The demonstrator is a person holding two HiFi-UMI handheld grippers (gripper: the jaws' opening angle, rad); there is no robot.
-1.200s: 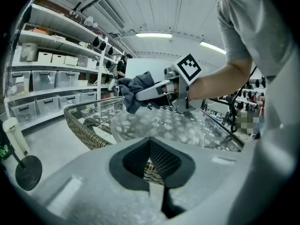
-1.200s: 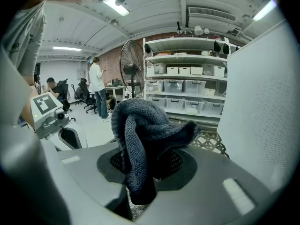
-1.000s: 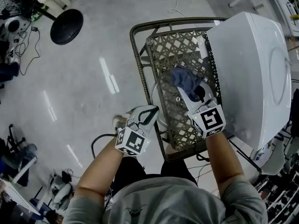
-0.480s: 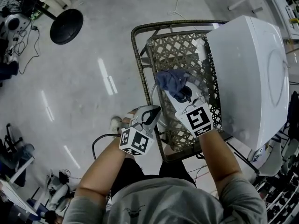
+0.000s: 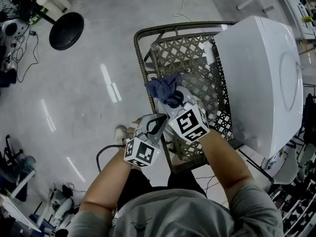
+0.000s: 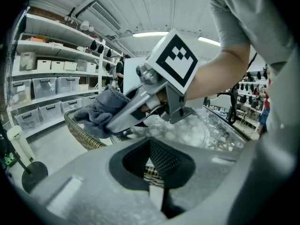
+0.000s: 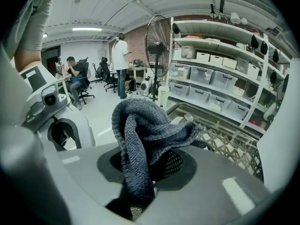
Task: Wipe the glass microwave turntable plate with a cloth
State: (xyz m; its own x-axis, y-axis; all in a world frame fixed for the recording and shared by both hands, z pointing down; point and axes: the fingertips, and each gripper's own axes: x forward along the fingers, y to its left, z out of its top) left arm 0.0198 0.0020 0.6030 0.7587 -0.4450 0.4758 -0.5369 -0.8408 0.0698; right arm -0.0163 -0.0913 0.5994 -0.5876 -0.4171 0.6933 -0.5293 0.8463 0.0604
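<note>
The glass turntable plate (image 5: 198, 89) lies on the lattice top of a wicker stand (image 5: 140, 58). My right gripper (image 5: 174, 102) is shut on a dark blue cloth (image 5: 164, 89), which is bunched over the plate's left rim. In the right gripper view the cloth (image 7: 140, 125) rises out of the shut right gripper (image 7: 145, 172). My left gripper (image 5: 157, 121) is at the plate's near-left edge, shut on the rim. The left gripper view shows the plate (image 6: 197, 130) running up to the left gripper (image 6: 157, 165), with the cloth (image 6: 101, 111) and right gripper (image 6: 115, 122) above it.
A white microwave (image 5: 261, 78) stands against the stand's right side. A black round base (image 5: 66, 30) sits on the floor at far left, cables near the person's feet (image 5: 106, 149). Shelves with bins (image 7: 225, 74) and a standing fan (image 7: 157, 46) are beyond.
My right gripper has swept the cloth leftward and nearer across the plate, from mid-plate to its left rim. The left gripper has barely moved.
</note>
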